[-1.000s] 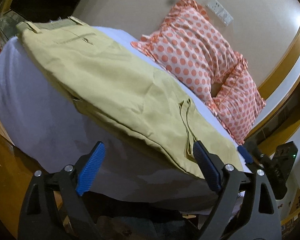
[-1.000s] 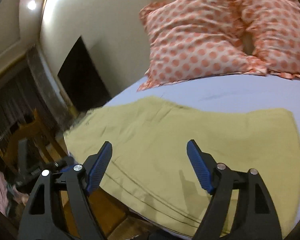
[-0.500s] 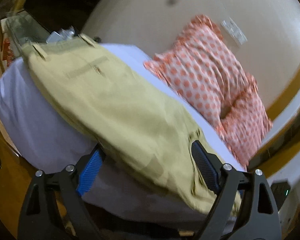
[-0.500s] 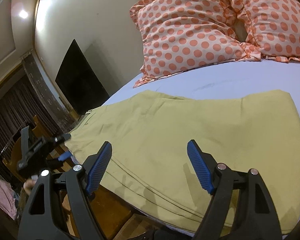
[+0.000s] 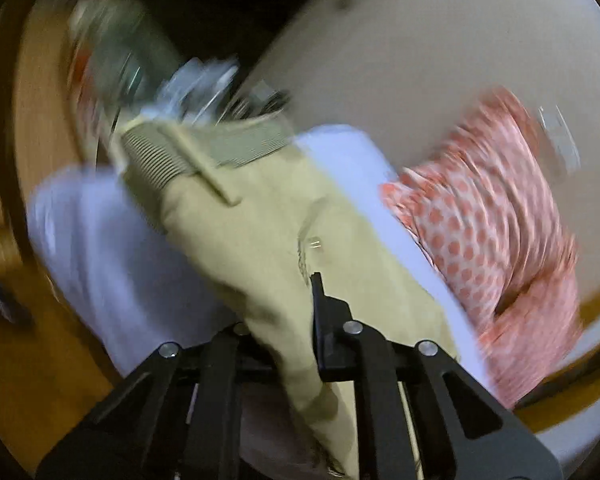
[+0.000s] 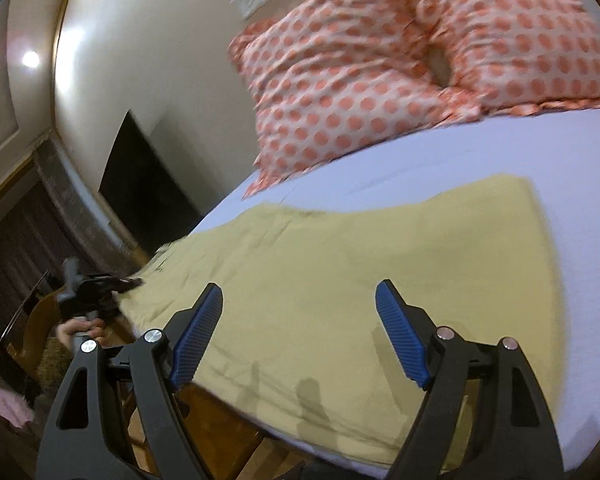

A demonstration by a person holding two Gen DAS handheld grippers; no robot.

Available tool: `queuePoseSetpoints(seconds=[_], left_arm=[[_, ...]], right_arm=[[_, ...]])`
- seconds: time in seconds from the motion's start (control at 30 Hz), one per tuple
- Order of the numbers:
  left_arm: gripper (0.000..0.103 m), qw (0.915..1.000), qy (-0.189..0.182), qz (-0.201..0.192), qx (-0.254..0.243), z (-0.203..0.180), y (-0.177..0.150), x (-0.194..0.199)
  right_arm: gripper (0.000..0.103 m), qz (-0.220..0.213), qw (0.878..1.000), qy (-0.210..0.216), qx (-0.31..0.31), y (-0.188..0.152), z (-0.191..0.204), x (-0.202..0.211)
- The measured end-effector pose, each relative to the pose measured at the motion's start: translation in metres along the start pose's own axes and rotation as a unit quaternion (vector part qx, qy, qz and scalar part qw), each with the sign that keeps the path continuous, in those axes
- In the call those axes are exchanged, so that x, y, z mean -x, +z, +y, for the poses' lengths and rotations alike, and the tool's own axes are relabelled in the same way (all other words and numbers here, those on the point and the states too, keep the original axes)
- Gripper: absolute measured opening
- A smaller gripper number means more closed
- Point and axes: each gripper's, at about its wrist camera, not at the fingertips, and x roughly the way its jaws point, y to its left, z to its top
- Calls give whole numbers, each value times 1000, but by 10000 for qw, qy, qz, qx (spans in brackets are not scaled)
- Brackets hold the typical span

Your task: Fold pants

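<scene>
Khaki pants [image 6: 360,264] lie spread across a lavender bed sheet [image 6: 560,152], reaching to the near bed edge. In the blurred left wrist view my left gripper [image 5: 296,312] is shut on the pants [image 5: 260,232] near their near edge, with the waistband [image 5: 204,148] at the far end. My right gripper [image 6: 300,336] is open and empty, just above the pants' near edge. The left gripper also shows in the right wrist view [image 6: 96,288] at the pants' left end.
Two orange polka-dot pillows [image 6: 400,60] lean on the wall at the head of the bed. A wooden bed frame and floor [image 6: 220,412] lie below the near edge. Cluttered furniture [image 5: 132,60] stands beyond the waistband.
My left gripper moved forward over the pants' edge and closed on the cloth. The right gripper stayed open and shifted slightly nearer the pants.
</scene>
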Motion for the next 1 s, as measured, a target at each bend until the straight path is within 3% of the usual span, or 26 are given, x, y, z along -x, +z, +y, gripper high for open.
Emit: queuePoseSetpoints(seconds=[0.07,0.1,0.17,0.23,0.33,0.37,0.43,0.47,0.5,0.53,0.6,0.63,0.67,0.73,0.8,0.87,0.93,1.0], left_arm=[[10,9956,-142,-170,-909,-61,-2,17],[11,9876,-261,-282,-1523,-102,-10,27],[12,9629,-712,-375,-2575,-171,-40,45],[13,9291,-1262,-252,-3468,-224,-80,57],[14,8490,-1932,292,-4910,-286,-182,60],[14,8252,-2017,523,-5249,-293,-211,55],[14,7923,-1986,836,-5709,-296,-254,45],[14,7680,-1895,934,-6046,-294,-279,39],[14,7507,-1945,1079,-6220,-290,-294,36],[15,7400,-1997,1287,-6292,-287,-304,32],[17,7297,-1945,1169,-6450,-277,-313,37],[18,7316,-2052,1213,-6387,-272,-307,43],[22,7387,-2211,1347,-6223,-269,-297,48],[27,7602,-2604,1696,-5706,-261,-270,50],[55,8014,-2727,1716,-5040,-249,-226,50],[63,8550,-2294,1397,-4437,-227,-177,36],[66,8999,-1551,1519,-3782,-200,-132,0],[66,9150,-1218,1980,-3299,-184,-108,-38]], right_arm=[[81,-260,9992,-247,-166,7,-17,19],[81,-354,9985,-341,-250,10,-24,27],[81,-625,9948,-591,-554,17,-46,49],[81,-902,9884,-823,-902,23,-68,72],[81,-1182,9784,-1025,-1353,29,-94,98],[83,-1218,9755,-1025,-1518,30,-103,105],[84,-1154,9734,-866,-1779,32,-114,108],[84,-1046,9726,-730,-1944,31,-122,106],[84,-919,9720,-658,-2058,32,-127,101],[84,-730,9724,-609,-2133,34,-132,93],[84,-440,9738,-631,-2140,34,-134,79],[84,-268,9750,-668,-2101,35,-134,70],[84,-61,9766,-677,-2042,37,-133,61],[78,305,9779,-716,-1942,35,-132,44],[72,549,9792,-854,-1759,36,-129,31],[57,672,9810,-693,-1684,36,-126,22],[57,765,9821,-582,-1618,38,-125,14],[53,804,9826,-609,-1558,40,-127,10]])
